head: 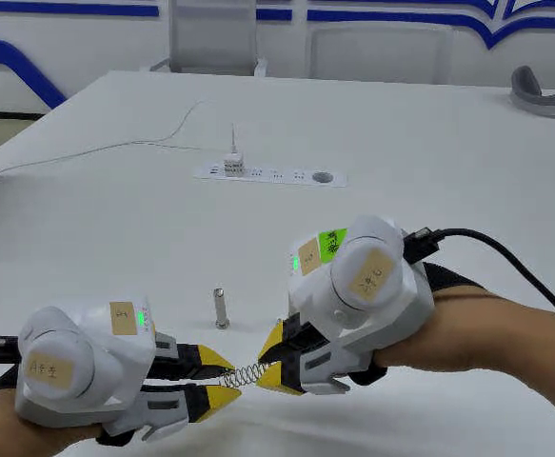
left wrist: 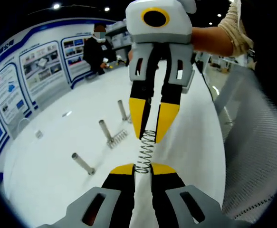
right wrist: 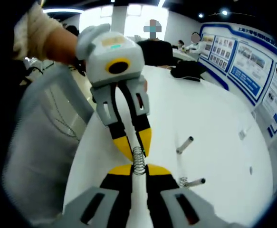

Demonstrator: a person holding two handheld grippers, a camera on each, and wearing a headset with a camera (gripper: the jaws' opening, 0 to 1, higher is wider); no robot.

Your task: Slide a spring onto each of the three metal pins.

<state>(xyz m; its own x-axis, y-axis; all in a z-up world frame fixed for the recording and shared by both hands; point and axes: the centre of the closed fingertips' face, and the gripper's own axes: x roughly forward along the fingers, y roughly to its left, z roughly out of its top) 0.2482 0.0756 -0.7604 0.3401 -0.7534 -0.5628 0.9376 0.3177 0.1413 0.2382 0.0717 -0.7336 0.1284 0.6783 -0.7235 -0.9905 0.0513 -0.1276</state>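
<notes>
Head view: 2 grippers sit low over a white table (head: 115,219), tips facing each other. The left gripper (head: 224,381) and the right gripper (head: 270,360) each pinch 1 end of a spring (head: 243,373), which is held nearly level in the air between them, just above the table. 1 bare pin (head: 220,309) stands upright on the table just beyond the spring. Left gripper view: this gripper's jaws are narrow, closed on the near end of the spring (left wrist: 145,149), and the right gripper (left wrist: 149,133) reaches down from the top to grip the far end. To the left stand 3 pins: a far pin (left wrist: 122,109), a middle pin (left wrist: 105,130) and a near pin (left wrist: 82,164), all apart from the held spring. A second spring (left wrist: 119,137) lies at the foot of the middle pin, seemingly on the table beside it, not round it, though that is hard to tell. Right gripper view: its own jaws are narrow on the spring (right wrist: 138,161), whose coils run up to the left gripper (right wrist: 137,149). 2 pins show to the right, 1 bare (right wrist: 185,145), 1 (right wrist: 197,181) with the second spring (right wrist: 184,181) at its foot. The task looks early: no pin clearly wears a spring, so likely all 3 remain, and the held spring is over no pin yet.
</notes>
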